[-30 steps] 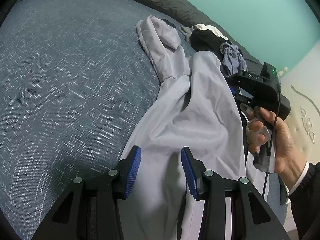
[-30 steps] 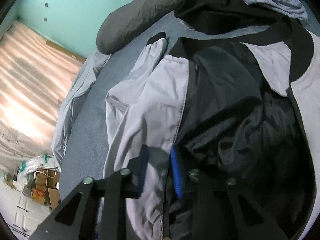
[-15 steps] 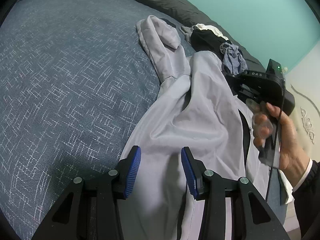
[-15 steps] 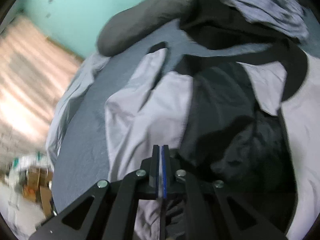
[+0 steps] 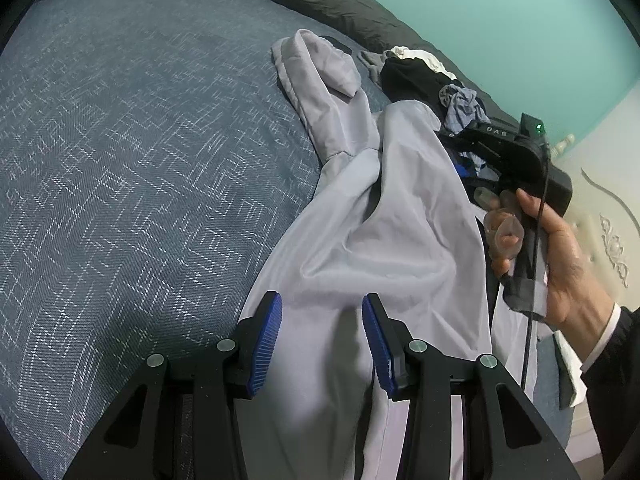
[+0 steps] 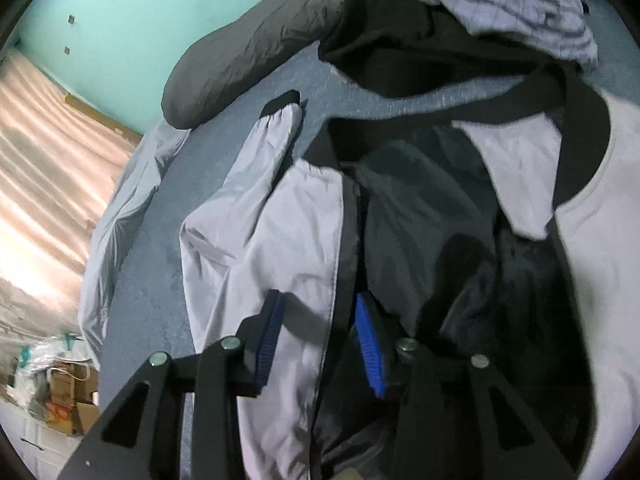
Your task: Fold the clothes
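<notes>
Left wrist: my left hand-held gripper [image 5: 322,340] released, straddling grey jacket [image 5: 384,232] on bed [image 5: 120,152], sleeve at 12 o'clock. Right wrist: right hand-held gripper [image 6: 318,344] released astride the jacket's front edge, likely lining up a pinch; black lining at 3 o'clock.

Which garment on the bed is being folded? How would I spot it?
Find the blue-grey bed cover. The jacket sprawls along its right side, below a dark pile of clothes. Unlike that pile, it is pale lilac-grey outside with black lining and collar.
</notes>
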A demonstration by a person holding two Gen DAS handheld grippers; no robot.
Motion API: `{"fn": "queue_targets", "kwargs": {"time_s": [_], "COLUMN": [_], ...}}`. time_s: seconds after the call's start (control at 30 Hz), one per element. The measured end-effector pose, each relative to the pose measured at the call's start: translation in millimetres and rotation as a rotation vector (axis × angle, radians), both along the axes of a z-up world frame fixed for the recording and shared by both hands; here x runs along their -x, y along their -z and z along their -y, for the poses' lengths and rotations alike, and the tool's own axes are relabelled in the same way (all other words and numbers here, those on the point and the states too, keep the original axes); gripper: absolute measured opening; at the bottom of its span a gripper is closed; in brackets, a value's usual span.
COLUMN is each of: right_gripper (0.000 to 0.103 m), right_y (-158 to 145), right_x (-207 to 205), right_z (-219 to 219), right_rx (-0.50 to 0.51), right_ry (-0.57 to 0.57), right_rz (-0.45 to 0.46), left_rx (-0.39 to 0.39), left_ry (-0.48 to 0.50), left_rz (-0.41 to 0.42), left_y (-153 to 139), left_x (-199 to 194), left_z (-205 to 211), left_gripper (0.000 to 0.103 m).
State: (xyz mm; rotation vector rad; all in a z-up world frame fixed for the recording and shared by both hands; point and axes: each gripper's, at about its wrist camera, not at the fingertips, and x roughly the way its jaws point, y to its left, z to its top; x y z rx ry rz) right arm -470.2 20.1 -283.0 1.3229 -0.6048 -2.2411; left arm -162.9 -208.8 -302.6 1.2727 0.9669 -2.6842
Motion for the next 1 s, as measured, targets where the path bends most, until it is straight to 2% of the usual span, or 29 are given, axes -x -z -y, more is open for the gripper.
{"fn": "queue_targets", "kwargs": {"time_s": [0.07,0.2,0.47,0.57,1.0], "right_gripper": [0.037,0.018,0.011,0.010,0.008], "right_y": [2.2,-1.3,-28.2,-38.1,-19.3], "right_x": [-3.4,-9.1,-18.3,-20.5,-7.4], "right_z": [-1.1,-0.4,-2.8,-15.3,-59.4], "right_rx": [0.015,0.025,-0.012,-0.018,-0.308], "right_ry": [-0.009,-0.031,-0.057,-0.039,0.080], "right_rz": [-0.013,-0.055,-0.162,-0.152,0.030], "left_rx": [-0.003,-0.001,0.003,0.005,-0.008], "left_ry": [0.001,0.002,0.001,0.003,-0.003], "left_rz": [0.000,0.001,0.005,0.007,-0.018], "left_y": [0.2,0.4,0.3,-0.3,-4.9], "left_x": [-0.1,-0.2,0.9,0.7,-2.8], "left_z": [0.6,0.4,-0.3,-1.0,-0.1], "left_gripper": [0.046,0.046,0.046,0.046,0.046]}}
